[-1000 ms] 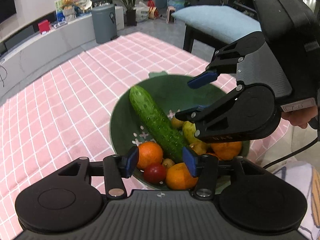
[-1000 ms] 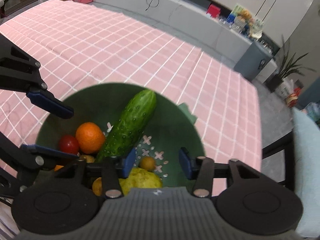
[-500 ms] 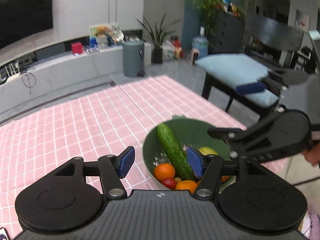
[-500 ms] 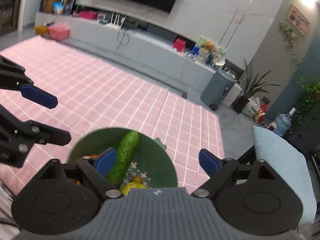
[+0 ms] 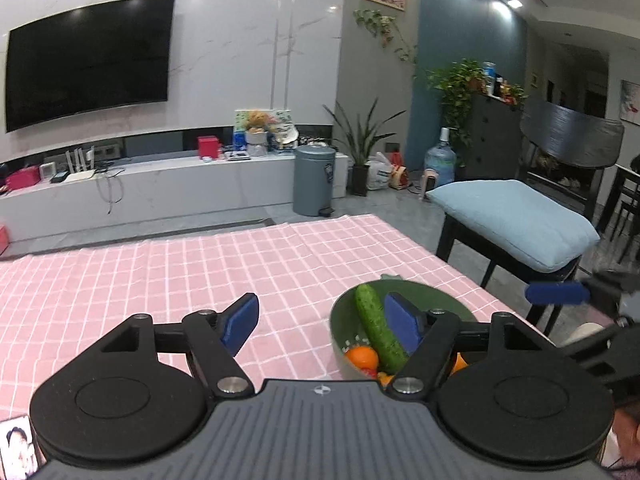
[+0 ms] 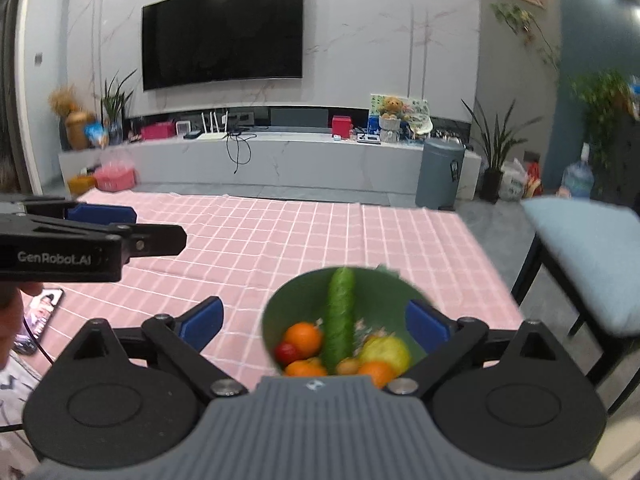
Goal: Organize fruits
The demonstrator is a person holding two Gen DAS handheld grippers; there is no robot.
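One green bowl (image 6: 296,292) holds cucumber (image 6: 340,316) and oranges (image 6: 303,336); left tool (image 5: 320,322), right tool (image 6: 316,322) gape empty.

"GenRobot.AI", slightly blurred, is printed in white on the left tool's (image 6: 100,236) black side.

Bowl (image 6: 280,312) on tablecloth (image 6: 280,240), near its right front corner.
In bowl: cucumber (image 6: 340,316) lengthwise down the middle, orange (image 6: 303,336) and tomato (image 6: 285,353) left of it, pear (image 6: 386,352) right. Chair (image 6: 588,248) right of table; phone (image 6: 42,312) at left edge; TV (image 6: 222,34) on wall behind.
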